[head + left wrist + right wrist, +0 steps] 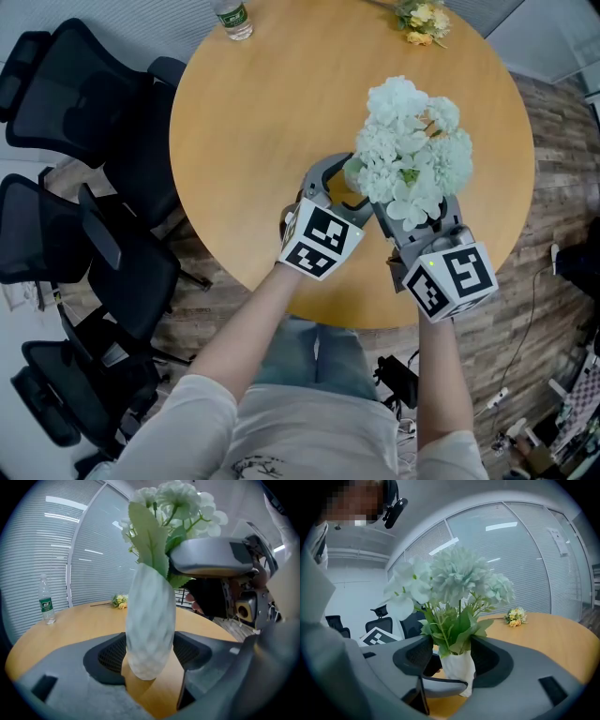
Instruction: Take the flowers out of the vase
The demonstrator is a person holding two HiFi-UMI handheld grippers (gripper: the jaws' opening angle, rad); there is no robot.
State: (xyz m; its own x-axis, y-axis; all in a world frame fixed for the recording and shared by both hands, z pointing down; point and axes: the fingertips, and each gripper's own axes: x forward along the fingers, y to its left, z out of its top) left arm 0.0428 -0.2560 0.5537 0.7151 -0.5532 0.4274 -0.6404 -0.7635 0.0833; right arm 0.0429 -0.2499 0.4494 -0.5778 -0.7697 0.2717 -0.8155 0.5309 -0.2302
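Head view: left gripper [345, 183] pinched vase [150, 620], likely steadying it; right gripper [450, 654], jaws spread, straddled flowers [408, 150] just above vase.

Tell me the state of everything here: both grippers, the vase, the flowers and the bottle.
Vase: upright on the table, flowers in it.
White flowers: in the vase, not yet out.
Left gripper: shut on the vase.
Right gripper: open, jaws either side of the leaves above the vase's neck.
Yellow flowers: lying on the table.
Bottle: upright on the table.
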